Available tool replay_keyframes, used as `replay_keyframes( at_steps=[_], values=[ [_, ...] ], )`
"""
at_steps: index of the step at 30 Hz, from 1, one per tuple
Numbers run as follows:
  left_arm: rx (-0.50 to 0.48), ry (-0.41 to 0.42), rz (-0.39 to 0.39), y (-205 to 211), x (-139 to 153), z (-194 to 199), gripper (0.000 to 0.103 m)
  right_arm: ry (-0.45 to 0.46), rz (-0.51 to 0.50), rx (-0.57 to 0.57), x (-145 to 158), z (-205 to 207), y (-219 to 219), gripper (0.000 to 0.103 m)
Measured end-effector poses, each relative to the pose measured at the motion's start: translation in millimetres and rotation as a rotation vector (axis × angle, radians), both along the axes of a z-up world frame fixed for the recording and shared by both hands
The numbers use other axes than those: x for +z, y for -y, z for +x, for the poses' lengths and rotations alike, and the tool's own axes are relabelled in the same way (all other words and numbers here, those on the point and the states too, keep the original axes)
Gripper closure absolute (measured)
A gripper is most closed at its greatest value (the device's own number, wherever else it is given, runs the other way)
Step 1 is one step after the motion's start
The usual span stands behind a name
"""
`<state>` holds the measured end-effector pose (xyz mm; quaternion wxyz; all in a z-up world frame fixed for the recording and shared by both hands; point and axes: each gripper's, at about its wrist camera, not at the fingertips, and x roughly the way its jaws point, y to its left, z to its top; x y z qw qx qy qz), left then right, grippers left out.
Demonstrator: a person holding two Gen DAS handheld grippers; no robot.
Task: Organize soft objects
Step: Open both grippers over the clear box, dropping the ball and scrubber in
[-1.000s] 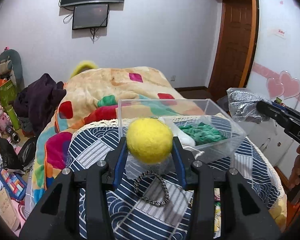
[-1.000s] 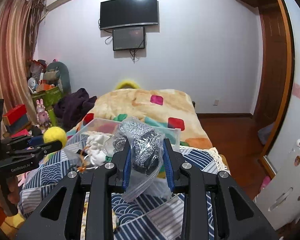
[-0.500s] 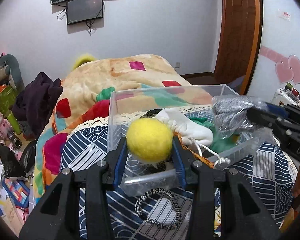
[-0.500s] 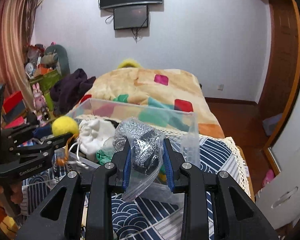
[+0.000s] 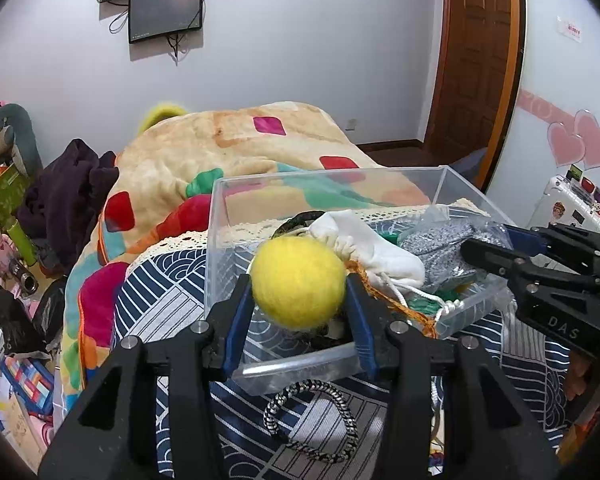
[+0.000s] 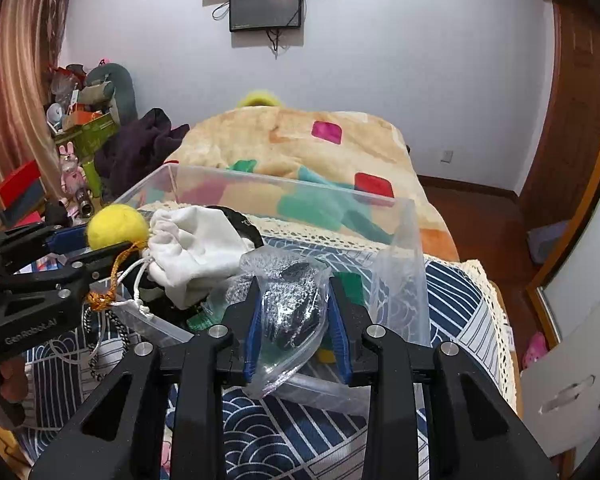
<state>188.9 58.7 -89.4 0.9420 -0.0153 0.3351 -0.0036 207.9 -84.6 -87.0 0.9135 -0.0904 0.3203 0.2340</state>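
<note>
Moved in over the clear plastic storage box since a second ago: both claws, earlier short of its near wall, now above its open top. Near rim directly below the left gripper; far wall and corners standing free, open air above the contents.

Left gripper clamped on the fuzzy yellow felt ball, blue pads pressed to both sides, ball hanging just inside the near edge, beside the white drawstring cloth pouch. Right gripper pinched on the clear zip bag of silvery steel-wool scourers, bag sagging below the pads over green material in the box.

Seen only from the left wrist: black-and-white braided cord loop lying on the blue wave-patterned cloth outside the box, just in front of its near wall. Seen only from the right wrist: a loose flap of clear plastic standing up at the box's right side.
</note>
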Motion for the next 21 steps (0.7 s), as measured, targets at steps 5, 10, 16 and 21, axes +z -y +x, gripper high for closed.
replay_keyframes(
  at_steps=[5,10,16,21],
  values=[
    [-0.008,0.006,-0.006,1.2,3.2,-7.0,0.049,-0.008,0.003,-0.011,2.1,-4.7,5.9,0.058],
    [-0.024,0.016,0.011,6.4,8.1,-17.7,0.049,0.005,0.018,-0.015,8.4,-8.2,11.5,0.048],
    [-0.025,0.067,0.035,11.1,20.6,-41.6,0.033,0.034,0.056,-0.018,20.8,-15.2,17.8,0.034],
    [-0.014,0.072,0.031,9.3,20.4,-59.1,0.017,0.069,0.105,-0.001,31.0,-31.6,26.3,0.020]
  ],
)
